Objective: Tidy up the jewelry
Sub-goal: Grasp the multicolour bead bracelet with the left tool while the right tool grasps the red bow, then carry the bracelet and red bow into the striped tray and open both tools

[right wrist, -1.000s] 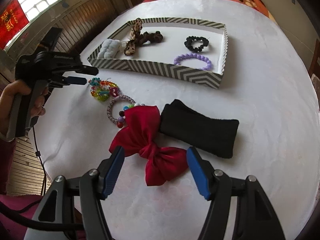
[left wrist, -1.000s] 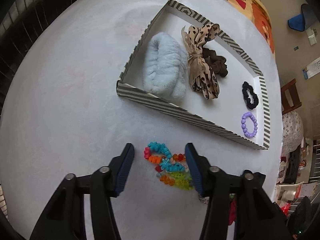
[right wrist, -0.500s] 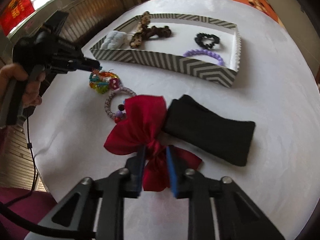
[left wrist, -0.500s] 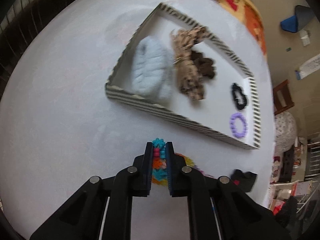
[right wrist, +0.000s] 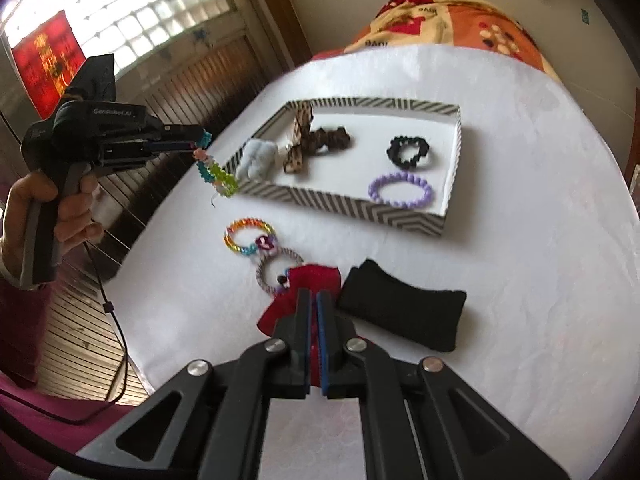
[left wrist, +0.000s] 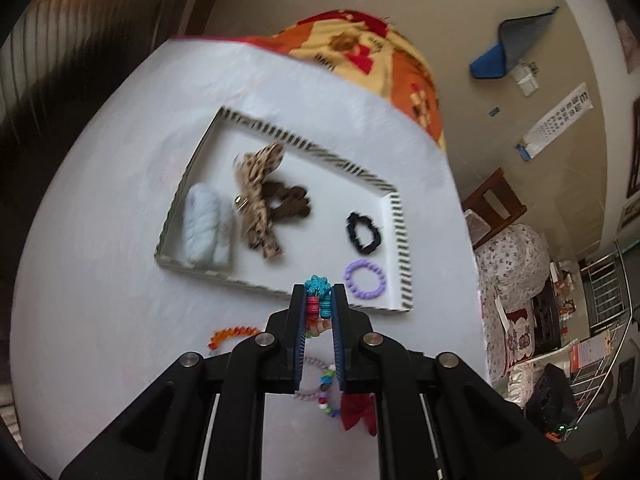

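My left gripper [left wrist: 319, 296] is shut on a multicoloured bead bracelet [left wrist: 318, 285] and holds it in the air near the striped tray's [left wrist: 400, 240] front wall; from the right wrist view the bracelet [right wrist: 214, 170] dangles from it beside the tray [right wrist: 332, 204]. My right gripper [right wrist: 314, 300] is shut on the red bow [right wrist: 308, 284], which rests on the white table. The tray holds a pale blue scrunchie [left wrist: 206, 228], a leopard bow [left wrist: 256, 200], a black scrunchie [left wrist: 362, 234] and a purple bead bracelet [left wrist: 364, 280].
A rainbow bracelet [right wrist: 248, 236], a grey beaded bracelet [right wrist: 276, 270] and a black headband [right wrist: 400, 312] lie on the table in front of the tray. An orange patterned cloth [right wrist: 452, 20] lies behind the table. A chair [left wrist: 492, 200] stands at the right.
Both grippers have closed: the left on the bead bracelet, the right on the red bow. The left has lifted the bracelet off the table toward the tray.
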### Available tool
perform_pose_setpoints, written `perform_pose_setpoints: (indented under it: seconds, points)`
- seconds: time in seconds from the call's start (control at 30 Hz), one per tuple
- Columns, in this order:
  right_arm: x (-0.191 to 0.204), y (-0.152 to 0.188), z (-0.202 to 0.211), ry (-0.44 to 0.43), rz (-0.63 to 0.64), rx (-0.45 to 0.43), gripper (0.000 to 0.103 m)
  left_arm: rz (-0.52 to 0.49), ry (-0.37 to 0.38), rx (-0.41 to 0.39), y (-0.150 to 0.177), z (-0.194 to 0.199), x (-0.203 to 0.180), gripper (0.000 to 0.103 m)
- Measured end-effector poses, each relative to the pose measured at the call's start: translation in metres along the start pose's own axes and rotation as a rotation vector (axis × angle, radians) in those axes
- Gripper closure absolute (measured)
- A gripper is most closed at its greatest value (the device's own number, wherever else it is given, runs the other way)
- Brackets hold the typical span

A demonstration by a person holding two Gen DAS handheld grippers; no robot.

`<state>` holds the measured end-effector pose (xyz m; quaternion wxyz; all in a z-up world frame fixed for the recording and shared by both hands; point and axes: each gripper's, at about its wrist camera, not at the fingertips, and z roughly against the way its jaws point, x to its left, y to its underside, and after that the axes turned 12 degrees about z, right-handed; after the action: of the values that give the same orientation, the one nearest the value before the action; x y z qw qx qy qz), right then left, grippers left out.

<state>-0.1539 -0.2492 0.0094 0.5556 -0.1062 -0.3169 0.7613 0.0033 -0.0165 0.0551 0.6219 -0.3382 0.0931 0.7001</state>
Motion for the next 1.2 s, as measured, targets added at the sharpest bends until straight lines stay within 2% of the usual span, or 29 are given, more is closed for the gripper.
perform_pose_setpoints:
  seconds: [0.07,0.1,0.13,0.17,0.2,0.33,0.37,0.4,0.43,0.53,0.73,0.9,1.2]
  points:
    - [0.004,0.000,-0.005,-0.011,0.030,0.015,0.100,-0.021,-0.003,-0.017,-0.002,0.004,-0.007,0.100]
    - [0.007,0.002,-0.008,-0.016,0.046,0.023,0.091,-0.025,-0.001,-0.018,-0.002,0.004,-0.009,0.100]
    - [0.010,0.005,-0.018,-0.019,0.060,0.055,0.081,-0.026,0.003,-0.017,-0.003,0.004,-0.011,0.100]
    - [0.014,0.008,-0.026,-0.032,0.064,0.080,0.055,-0.029,0.004,-0.016,-0.002,0.005,-0.012,0.100]
    - [0.016,0.011,-0.030,-0.041,0.071,0.096,0.047,-0.034,0.003,-0.015,-0.002,0.004,-0.014,0.100]
    - [0.028,0.023,-0.071,0.051,0.182,0.204,0.048,-0.039,-0.003,-0.005,-0.001,-0.001,-0.015,0.100]
    - [0.028,0.025,-0.076,0.056,0.191,0.211,0.055,-0.039,-0.005,-0.002,0.000,-0.001,-0.014,0.100]
    - [0.026,0.027,-0.083,0.065,0.195,0.218,0.072,-0.040,-0.006,-0.001,0.001,-0.002,-0.014,0.100]
    - [0.024,0.028,-0.085,0.073,0.198,0.223,0.081,-0.040,-0.009,0.001,0.001,-0.002,-0.014,0.100]
    - [0.019,0.027,-0.076,0.043,0.172,0.197,0.092,-0.042,-0.011,0.001,0.001,-0.002,-0.014,0.100]
    - [0.013,0.002,-0.032,0.017,0.113,0.075,0.094,-0.057,-0.009,-0.018,-0.008,-0.001,-0.021,0.100]
    - [-0.005,-0.029,-0.015,0.020,0.059,-0.008,0.094,-0.089,-0.015,-0.028,-0.020,-0.008,-0.038,0.100]
    - [-0.040,-0.078,-0.026,0.107,0.050,-0.015,0.094,-0.132,-0.083,0.007,-0.031,-0.057,-0.059,0.100]
